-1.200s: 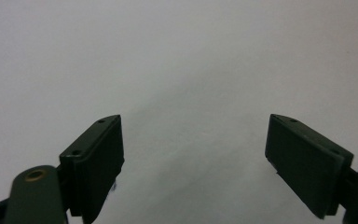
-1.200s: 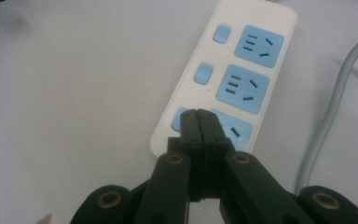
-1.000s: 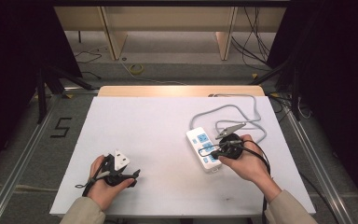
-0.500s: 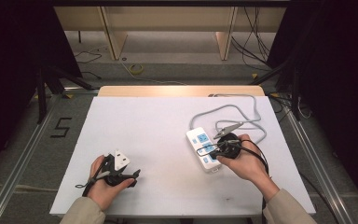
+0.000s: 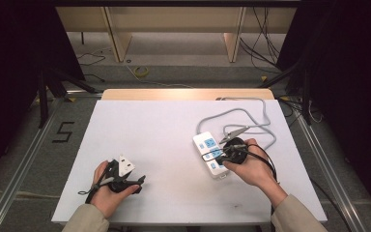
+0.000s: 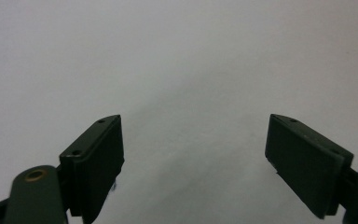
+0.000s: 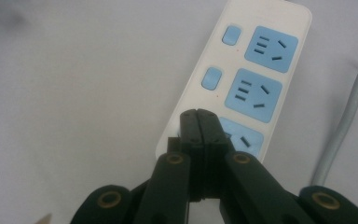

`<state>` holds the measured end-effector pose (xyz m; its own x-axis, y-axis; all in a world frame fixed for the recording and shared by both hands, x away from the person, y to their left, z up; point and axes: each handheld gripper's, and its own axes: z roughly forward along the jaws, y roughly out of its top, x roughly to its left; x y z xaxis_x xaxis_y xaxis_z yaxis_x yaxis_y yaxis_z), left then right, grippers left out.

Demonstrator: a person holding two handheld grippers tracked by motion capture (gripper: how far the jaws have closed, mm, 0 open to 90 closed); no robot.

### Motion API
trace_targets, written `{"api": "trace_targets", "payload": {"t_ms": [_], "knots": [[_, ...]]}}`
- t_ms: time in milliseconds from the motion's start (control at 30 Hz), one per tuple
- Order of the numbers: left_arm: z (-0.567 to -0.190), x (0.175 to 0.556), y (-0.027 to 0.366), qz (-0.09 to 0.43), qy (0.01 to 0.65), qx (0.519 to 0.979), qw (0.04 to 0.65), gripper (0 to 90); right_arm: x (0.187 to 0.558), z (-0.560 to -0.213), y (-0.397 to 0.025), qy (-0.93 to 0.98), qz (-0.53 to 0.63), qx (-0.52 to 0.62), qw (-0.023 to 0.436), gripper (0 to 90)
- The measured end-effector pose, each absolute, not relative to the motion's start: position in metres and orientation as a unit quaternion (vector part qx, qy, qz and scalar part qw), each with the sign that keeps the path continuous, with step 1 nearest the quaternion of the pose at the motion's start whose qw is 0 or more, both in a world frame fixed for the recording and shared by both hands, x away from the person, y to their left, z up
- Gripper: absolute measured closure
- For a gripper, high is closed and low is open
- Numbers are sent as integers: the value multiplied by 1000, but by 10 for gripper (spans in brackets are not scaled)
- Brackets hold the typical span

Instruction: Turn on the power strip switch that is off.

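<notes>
R tool jaws closed, tips pressing nearest switch on power strip | strip lies flat, right half of worktop, grey cord looping toward far right corner | L tool jaws wide apart, empty, near front-left edge | est: nearest switch in hand, 2 switches left.

The right hand-held gripper, jaws pressed together, has slid a little nearer along the power strip toward its near end, now over the last switch.
</notes>
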<state>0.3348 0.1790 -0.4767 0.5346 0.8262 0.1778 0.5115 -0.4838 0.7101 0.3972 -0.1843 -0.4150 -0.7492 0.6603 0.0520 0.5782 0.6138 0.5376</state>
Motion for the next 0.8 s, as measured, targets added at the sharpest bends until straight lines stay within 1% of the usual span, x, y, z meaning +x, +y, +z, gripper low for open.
{"api": "trace_targets", "payload": {"t_ms": [800], "knots": [[-477, 335, 179, 258, 406, 823, 303, 192, 401, -420, -177, 900, 258, 345, 70, 900]]}}
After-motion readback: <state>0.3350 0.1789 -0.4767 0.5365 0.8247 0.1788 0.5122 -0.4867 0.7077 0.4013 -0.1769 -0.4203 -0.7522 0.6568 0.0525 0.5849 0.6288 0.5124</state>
